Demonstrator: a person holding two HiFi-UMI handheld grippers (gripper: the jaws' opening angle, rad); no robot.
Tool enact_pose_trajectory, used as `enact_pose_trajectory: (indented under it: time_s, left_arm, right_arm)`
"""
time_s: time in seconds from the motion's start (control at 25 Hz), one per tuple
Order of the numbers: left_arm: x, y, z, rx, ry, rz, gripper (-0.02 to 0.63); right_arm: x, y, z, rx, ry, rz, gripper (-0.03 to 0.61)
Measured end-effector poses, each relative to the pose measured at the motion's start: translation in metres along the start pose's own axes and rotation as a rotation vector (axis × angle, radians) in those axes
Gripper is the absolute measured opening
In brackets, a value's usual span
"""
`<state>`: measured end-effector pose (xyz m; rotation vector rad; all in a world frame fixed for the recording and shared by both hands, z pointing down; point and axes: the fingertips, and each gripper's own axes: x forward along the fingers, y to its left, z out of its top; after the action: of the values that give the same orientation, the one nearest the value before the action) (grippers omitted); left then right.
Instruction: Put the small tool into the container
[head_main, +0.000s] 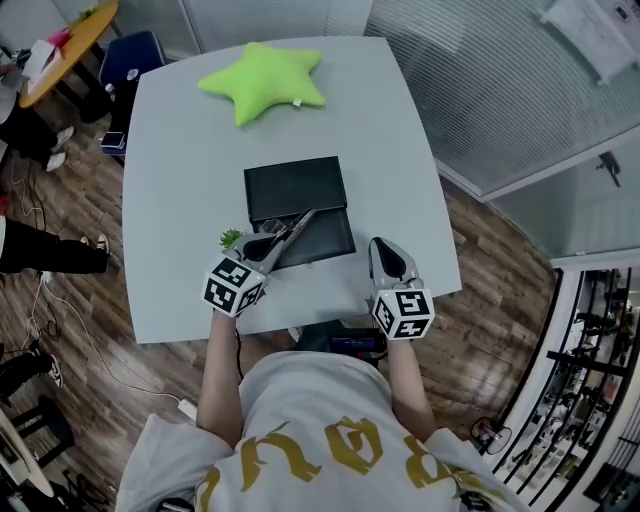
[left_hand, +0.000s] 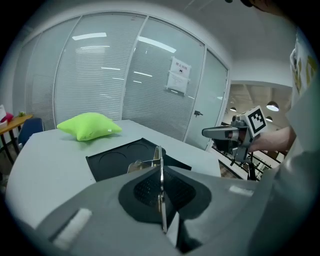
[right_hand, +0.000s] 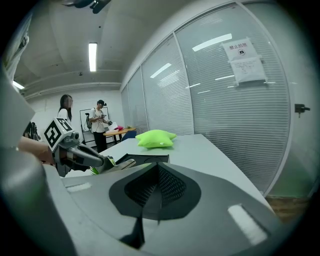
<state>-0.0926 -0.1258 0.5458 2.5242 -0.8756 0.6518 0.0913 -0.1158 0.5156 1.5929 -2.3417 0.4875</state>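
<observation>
A thin silvery metal tool (head_main: 292, 230) is clamped edge-on in my left gripper (head_main: 264, 247), its tip slanting up over the near half of the open black container (head_main: 295, 187) in the middle of the grey table. The left gripper view shows the tool (left_hand: 159, 170) between the pads of the left gripper (left_hand: 161, 175), with the container (left_hand: 112, 161) and its round recesses just beyond. My right gripper (head_main: 381, 248) hovers to the right of the container, shut and empty. In the right gripper view, the right gripper (right_hand: 159, 169) is shut, and the left gripper (right_hand: 107, 163) shows with the tool (right_hand: 121, 163).
A lime-green star cushion (head_main: 265, 80) lies at the table's (head_main: 170, 180) far end. A small green item (head_main: 231, 238) sits beside the left gripper. Glass partition walls run along the right. Two people (right_hand: 102, 127) stand far off by an orange table (head_main: 70, 45).
</observation>
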Motion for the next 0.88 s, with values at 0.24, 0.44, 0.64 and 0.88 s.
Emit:
enact_pose_trajectory:
  time_s: [0.24,0.44,0.64,0.88]
  left_arm:
    - [0.013,0.003,-0.011,0.018,0.064,-0.022,0.005]
    - [0.023,0.004,-0.014,0.017,0.09,-0.047,0.005]
    - [0.032,0.003,-0.019,0.034,0.134,-0.072,0.005]
    - [0.044,0.0,-0.028,0.031,0.181,-0.109,0.005]
  right_arm:
    - [0.016,-0.008,-0.009,0.016,0.031,0.003,0.023]
    - [0.026,-0.014,-0.013,0.018,0.051,0.009,0.023]
    - [0.034,-0.017,-0.018,0.029,0.067,0.012,0.023]
    - [0.041,-0.014,-0.025,0.034,0.084,0.027,0.023]
